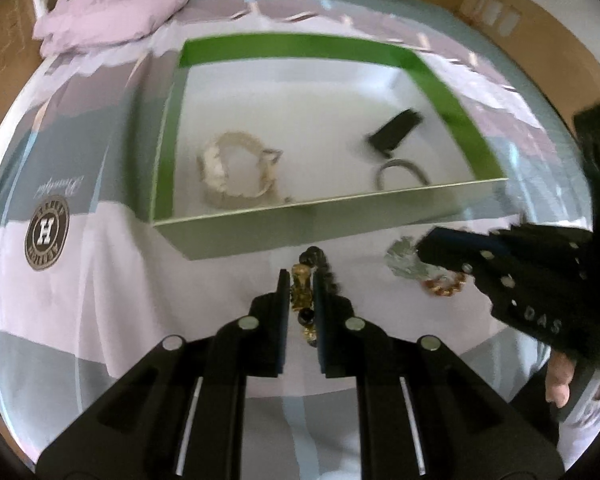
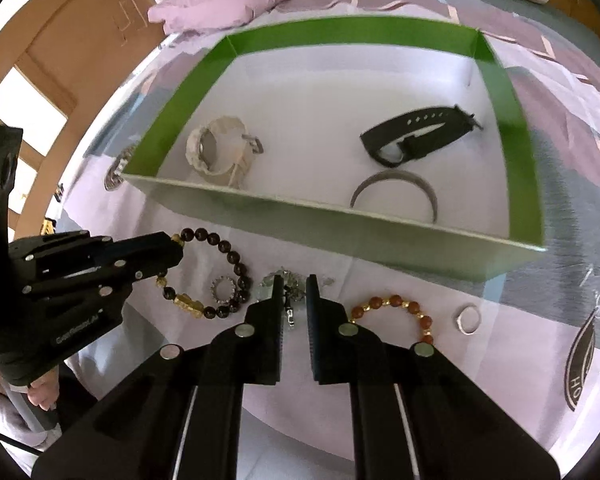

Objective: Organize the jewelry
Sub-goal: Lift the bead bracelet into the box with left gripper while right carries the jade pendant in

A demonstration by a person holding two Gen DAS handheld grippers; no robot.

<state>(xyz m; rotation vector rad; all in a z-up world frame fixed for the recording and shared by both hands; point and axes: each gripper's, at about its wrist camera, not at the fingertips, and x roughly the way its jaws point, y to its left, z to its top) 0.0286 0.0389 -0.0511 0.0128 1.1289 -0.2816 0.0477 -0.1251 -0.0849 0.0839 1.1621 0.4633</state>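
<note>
Left gripper (image 1: 301, 280) clamps dark bead bracelet (image 2: 216, 272) | right gripper (image 2: 293, 286) narrow around silver necklace (image 2: 286, 280) | green box (image 2: 516, 120) behind

A dark beaded bracelet (image 1: 309, 276) with gold charms is gripped between the closed fingers of the left gripper (image 1: 301, 280) beside a green-lined box (image 1: 448, 92). Inside are seen a white watch (image 1: 236, 172), a black strap (image 1: 394, 130) and a grey bangle (image 1: 402, 172). The right gripper (image 1: 432, 246) is seen over silver jewelry (image 1: 402, 258).
</note>
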